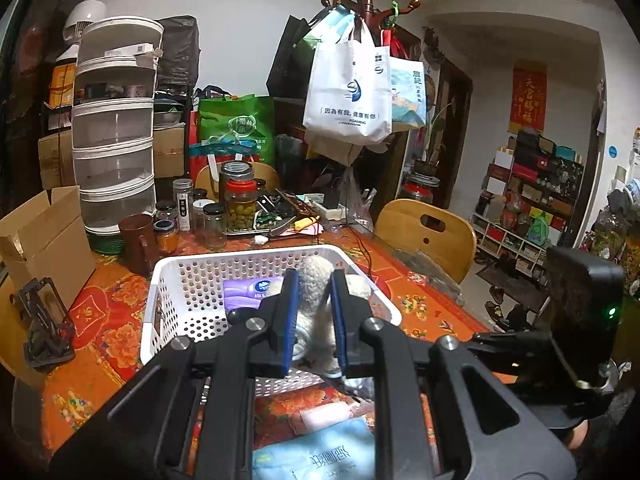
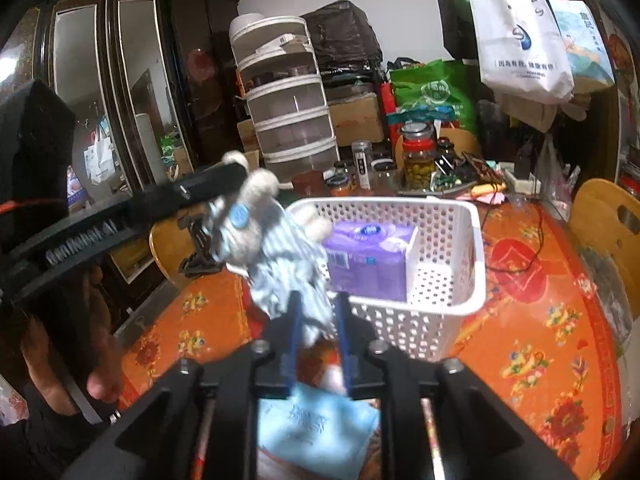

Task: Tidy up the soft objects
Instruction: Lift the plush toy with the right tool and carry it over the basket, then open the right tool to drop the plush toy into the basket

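Two grippers grasp one plush toy (image 2: 276,248) — the left gripper (image 1: 314,312) clenched on its head, the right gripper (image 2: 318,320) on its lower end — long axis slanting over the basket's (image 2: 476,248) near-left rim, tissue pack (image 2: 368,256) already inside.

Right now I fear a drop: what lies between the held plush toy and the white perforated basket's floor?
In the right wrist view, only the purple tissue pack sits there, beside the plush toy.

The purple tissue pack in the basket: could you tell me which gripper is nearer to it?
Left. The left gripper, shut on the plush toy, hangs over the white basket beside the purple tissue pack. The right gripper holds the toy's lower end outside the basket's near wall.
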A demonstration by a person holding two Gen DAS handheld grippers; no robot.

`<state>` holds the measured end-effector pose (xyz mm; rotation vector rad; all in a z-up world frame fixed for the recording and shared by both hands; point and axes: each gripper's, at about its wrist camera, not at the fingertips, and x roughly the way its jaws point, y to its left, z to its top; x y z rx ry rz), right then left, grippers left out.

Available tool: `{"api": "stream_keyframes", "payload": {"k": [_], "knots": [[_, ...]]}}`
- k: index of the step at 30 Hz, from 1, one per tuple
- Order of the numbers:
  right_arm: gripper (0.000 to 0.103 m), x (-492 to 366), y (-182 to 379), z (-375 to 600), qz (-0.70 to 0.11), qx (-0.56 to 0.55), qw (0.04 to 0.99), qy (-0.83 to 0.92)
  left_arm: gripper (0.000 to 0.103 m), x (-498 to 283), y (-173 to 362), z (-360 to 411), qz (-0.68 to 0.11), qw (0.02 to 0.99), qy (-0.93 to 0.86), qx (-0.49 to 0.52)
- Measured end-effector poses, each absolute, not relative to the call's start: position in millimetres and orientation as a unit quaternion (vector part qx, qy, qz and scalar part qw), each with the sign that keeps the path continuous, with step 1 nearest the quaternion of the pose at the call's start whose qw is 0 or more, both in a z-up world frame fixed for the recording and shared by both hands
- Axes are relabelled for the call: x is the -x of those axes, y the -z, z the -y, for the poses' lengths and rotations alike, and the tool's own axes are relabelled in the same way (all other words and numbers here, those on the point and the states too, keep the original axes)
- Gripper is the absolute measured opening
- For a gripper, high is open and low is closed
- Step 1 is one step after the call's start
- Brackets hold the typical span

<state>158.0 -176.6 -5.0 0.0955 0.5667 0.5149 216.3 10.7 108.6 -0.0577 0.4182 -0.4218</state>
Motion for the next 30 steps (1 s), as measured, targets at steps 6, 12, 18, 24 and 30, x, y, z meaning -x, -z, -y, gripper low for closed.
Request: {"api": "stream_keyframes", "payload": {"k": [6,12,18,24,30], "knots": [[0.039,-145,15,183,-0.271,-0.061,0.921,-0.273,0.014,-203,-99,-6,-0.208,0.951,0.227,0.02],[0.045,-142,21,178,-0.271,-0.048,0.919,-0.283,0.014,-197,-92,0,-0.208,0.948,0.242,0.014],[0.017,-138,21,168,-0.266,-0.018,0.922,-0.282,0.014,-199,-91,0,-0.211,0.946,0.244,0.016],[0.01,-143,11,161,-0.264,0.001,0.927,-0.267,0.015,-219,-99,-3,-0.214,0.949,0.231,0.014],[0.008,-168,-11,156,-0.257,0.011,0.932,-0.257,0.015,-256,-115,-9,-0.22,0.953,0.206,0.014]]}}
